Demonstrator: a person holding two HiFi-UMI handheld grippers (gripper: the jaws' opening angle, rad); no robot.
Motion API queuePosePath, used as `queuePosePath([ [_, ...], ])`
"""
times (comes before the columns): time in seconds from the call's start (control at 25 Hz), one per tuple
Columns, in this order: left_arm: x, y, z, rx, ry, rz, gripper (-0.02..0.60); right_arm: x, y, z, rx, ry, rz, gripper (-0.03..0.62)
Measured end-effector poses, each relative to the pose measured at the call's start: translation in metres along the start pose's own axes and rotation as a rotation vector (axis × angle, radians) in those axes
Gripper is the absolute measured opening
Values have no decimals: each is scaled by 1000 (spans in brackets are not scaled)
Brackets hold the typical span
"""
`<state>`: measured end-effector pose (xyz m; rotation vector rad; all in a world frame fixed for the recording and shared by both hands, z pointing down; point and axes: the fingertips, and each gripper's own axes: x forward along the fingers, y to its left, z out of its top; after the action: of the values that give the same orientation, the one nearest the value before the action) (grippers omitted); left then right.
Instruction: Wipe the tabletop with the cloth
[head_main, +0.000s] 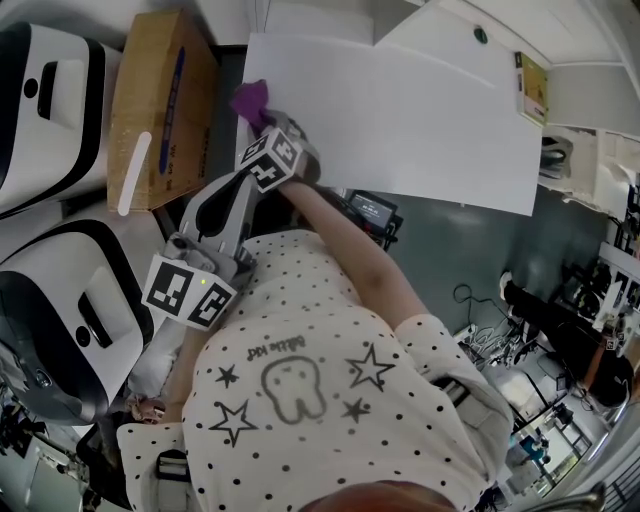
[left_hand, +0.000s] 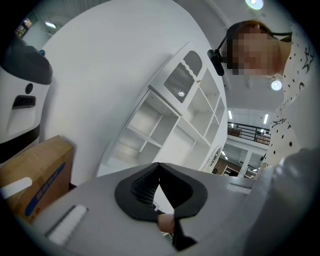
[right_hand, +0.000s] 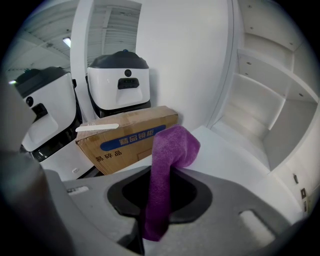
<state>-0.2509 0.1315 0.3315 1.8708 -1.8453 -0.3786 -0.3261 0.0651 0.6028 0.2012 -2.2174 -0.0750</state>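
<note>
A purple cloth (head_main: 250, 99) sits at the near-left corner of the white tabletop (head_main: 420, 110), pinched in my right gripper (head_main: 263, 125), which reaches in from the right. In the right gripper view the cloth (right_hand: 172, 145) stands up from the shut jaws of the right gripper (right_hand: 163, 172) and folds over above the tabletop (right_hand: 225, 150). My left gripper (head_main: 222, 205) is held low, close to the person's body, short of the table. In the left gripper view the left gripper (left_hand: 160, 186) points upward, its jaws closed together with no cloth in them.
A cardboard box (head_main: 160, 100) stands just left of the table corner. Two white-and-black machines (head_main: 50, 100) (head_main: 70, 310) fill the left side. A white shelf unit (right_hand: 265, 115) rises behind the table. Cables and equipment (head_main: 560, 330) lie on the floor at the right.
</note>
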Motion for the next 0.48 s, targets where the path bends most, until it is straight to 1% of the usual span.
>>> queuePosePath([
  [0.2,4,-2,-1,4,3,5,-8,3,6,3,-33,-4,18,71],
  [0.48,2,-4,-2,14,8,0,-8,5,17,11,-21,-29,63,71],
])
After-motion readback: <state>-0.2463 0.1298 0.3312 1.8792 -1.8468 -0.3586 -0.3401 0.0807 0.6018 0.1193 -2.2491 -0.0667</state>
